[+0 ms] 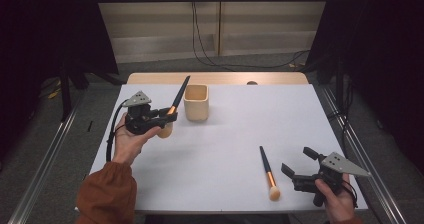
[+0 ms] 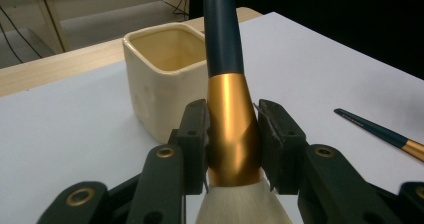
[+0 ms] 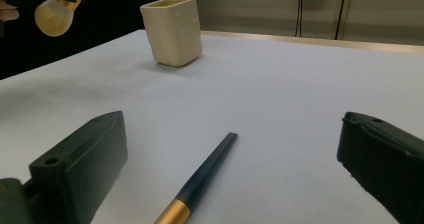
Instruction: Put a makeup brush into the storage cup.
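Pinched at its gold collar by our left gripper, one brush points handle-first toward the cup, just beyond the jaws.

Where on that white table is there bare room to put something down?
Bare: the wide stretch right of the cup, out to the table edge, and the middle between both tongs. Crowded: around the left tongs holding a brush, and by the lying brush near the right tongs.

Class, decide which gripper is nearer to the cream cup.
Left. The left gripper, gripping a brush, hangs just beside the cream cup; the right gripper waits open at the table's near right corner.
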The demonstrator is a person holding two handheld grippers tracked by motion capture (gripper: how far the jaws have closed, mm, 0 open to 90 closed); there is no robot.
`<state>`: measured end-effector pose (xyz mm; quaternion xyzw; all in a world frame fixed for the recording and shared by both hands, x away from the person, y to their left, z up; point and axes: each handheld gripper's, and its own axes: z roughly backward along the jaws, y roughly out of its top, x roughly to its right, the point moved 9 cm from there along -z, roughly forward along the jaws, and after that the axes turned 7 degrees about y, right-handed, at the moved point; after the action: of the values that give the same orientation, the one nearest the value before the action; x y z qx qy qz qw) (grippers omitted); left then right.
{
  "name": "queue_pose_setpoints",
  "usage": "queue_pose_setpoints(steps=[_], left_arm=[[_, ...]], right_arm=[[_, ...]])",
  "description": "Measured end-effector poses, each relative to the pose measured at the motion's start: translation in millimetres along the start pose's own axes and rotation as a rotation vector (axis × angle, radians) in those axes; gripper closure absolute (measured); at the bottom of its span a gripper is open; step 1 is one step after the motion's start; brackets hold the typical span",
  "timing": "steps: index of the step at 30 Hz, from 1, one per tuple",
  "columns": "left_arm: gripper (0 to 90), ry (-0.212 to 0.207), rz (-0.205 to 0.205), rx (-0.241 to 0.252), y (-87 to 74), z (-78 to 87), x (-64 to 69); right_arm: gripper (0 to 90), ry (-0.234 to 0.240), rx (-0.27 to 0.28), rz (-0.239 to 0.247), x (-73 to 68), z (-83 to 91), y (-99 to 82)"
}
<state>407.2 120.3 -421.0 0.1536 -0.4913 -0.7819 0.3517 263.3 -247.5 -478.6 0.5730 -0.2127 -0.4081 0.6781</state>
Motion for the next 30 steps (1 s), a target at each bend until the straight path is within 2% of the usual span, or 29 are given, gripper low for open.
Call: queue_pose_setpoints(steps=[5,14,18,30], left_arm=[[66.1,-0.019,-0.015,-0.006,-0.6,0.1,7.6],[66.1,-0.059,-0.014,-0.014,-3.7,0.9,18.9],[66.1,-0.071,-0.031,-0.026,-5.4,2.2,24.6],[66.1,-0.145,-0.097,-0.039,-7.4,8.2,54.5]], right_arm=[[0.0,0.011,-0.005,0.009,-2.3,-1.2,0.2],[0.0,0.035,-0.007,0.015,-5.6,-4.1,1.0],[0.0,0.049,-0.013,0.032,-8.3,-6.6,2.1],[0.0,0.108,-0.022,0.069,-20.8,-17.4,11.1]])
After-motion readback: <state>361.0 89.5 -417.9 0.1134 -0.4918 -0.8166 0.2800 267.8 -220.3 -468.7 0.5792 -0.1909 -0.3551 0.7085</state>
